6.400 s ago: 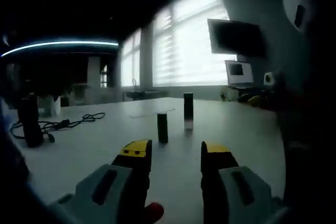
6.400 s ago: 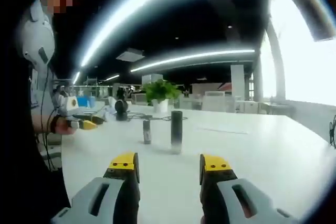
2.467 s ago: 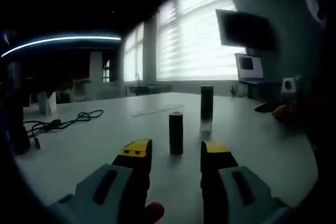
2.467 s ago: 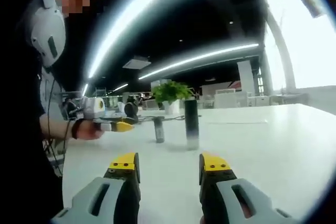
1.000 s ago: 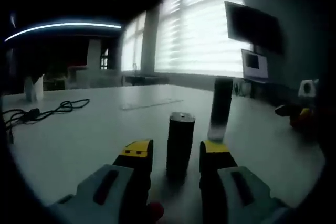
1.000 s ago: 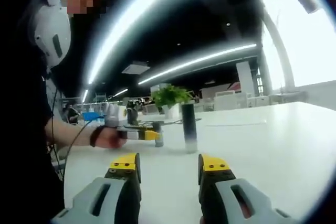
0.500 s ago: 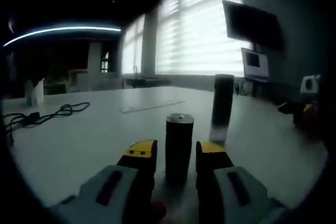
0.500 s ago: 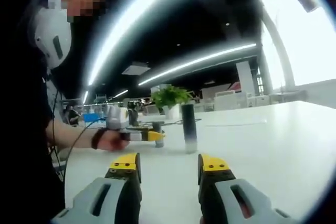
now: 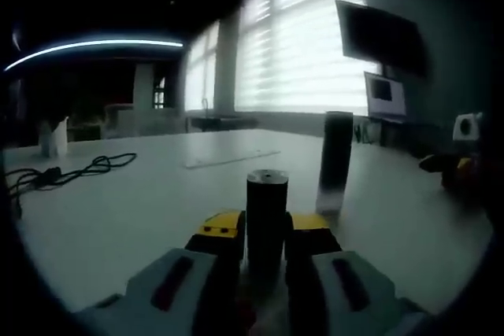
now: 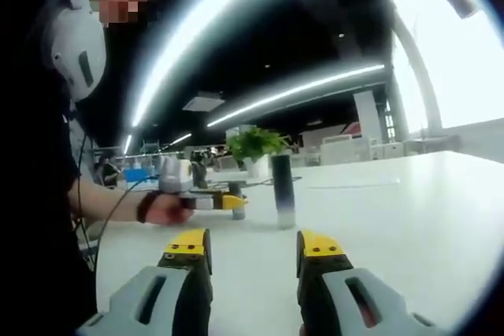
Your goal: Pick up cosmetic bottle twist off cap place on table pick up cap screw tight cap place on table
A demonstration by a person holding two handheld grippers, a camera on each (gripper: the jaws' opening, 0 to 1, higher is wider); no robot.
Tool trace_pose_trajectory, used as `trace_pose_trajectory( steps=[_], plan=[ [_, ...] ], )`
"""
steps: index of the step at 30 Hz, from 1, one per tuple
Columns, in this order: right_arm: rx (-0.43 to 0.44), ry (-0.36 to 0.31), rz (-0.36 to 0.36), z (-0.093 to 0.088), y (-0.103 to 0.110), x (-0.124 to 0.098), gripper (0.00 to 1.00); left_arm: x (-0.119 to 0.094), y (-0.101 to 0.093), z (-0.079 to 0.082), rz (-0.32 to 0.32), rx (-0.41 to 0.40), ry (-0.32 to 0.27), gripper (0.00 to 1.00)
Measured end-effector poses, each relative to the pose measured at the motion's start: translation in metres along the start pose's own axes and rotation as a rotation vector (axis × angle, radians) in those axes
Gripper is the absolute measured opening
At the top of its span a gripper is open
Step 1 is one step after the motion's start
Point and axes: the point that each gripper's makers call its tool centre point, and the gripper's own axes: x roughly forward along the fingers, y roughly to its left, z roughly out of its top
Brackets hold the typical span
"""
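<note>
Two dark cylinders stand upright on the white table (image 9: 118, 218), and I am only at the first step of the job. My left gripper (image 9: 264, 226) has its yellow-tipped jaws drawn in against the sides of the short bottle (image 9: 267, 210), low on its body; I judge it gripped, though its base seems to rest on the table, so the lift is not yet made. In the left gripper view the tall bottle (image 9: 335, 159) stands just beyond and to the right of the short one, apart from it.

My right gripper (image 10: 252, 248) hangs low over the near part of the table with its jaws spread and nothing between them. In the right gripper view the tall bottle (image 10: 281, 190) is farther off, straight ahead, and my left gripper (image 10: 211, 202) comes in from the left, reaching the short bottle (image 10: 236, 198) just left of the tall one.

Which piece counts as cap I cannot tell from here; no seam shows. Everything after the grasp is left: lifting, twisting the cap off, setting it down, picking it up, screwing it tight, and putting the bottle back.
</note>
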Motion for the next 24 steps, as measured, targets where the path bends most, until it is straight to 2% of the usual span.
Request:
trace_pose_trajectory(
  steps=[10, 12, 16, 22, 24],
  plan=[
    [0.0, 0.001, -0.004, 0.0, -0.001, 0.0, 0.37, -0.002, -0.002, 0.0, -0.011, -0.001, -0.003, 0.1],
    [0.001, 0.001, -0.004, 0.0, -0.001, 0.0, 0.37, -0.004, -0.003, 0.003, -0.02, -0.013, -0.019, 0.1],
    [-0.001, 0.002, -0.005, 0.0, -0.001, 0.0, 0.37, -0.008, -0.008, 0.007, -0.047, -0.026, -0.039, 0.1],
    [-0.002, 0.001, -0.008, 0.0, -0.002, 0.0, 0.37, -0.015, -0.018, 0.015, -0.093, 0.003, -0.063, 0.1],
    [-0.004, 0.002, -0.008, 0.0, -0.002, 0.0, 0.37, -0.02, -0.024, 0.022, -0.123, -0.002, -0.089, 0.1]
  ],
)
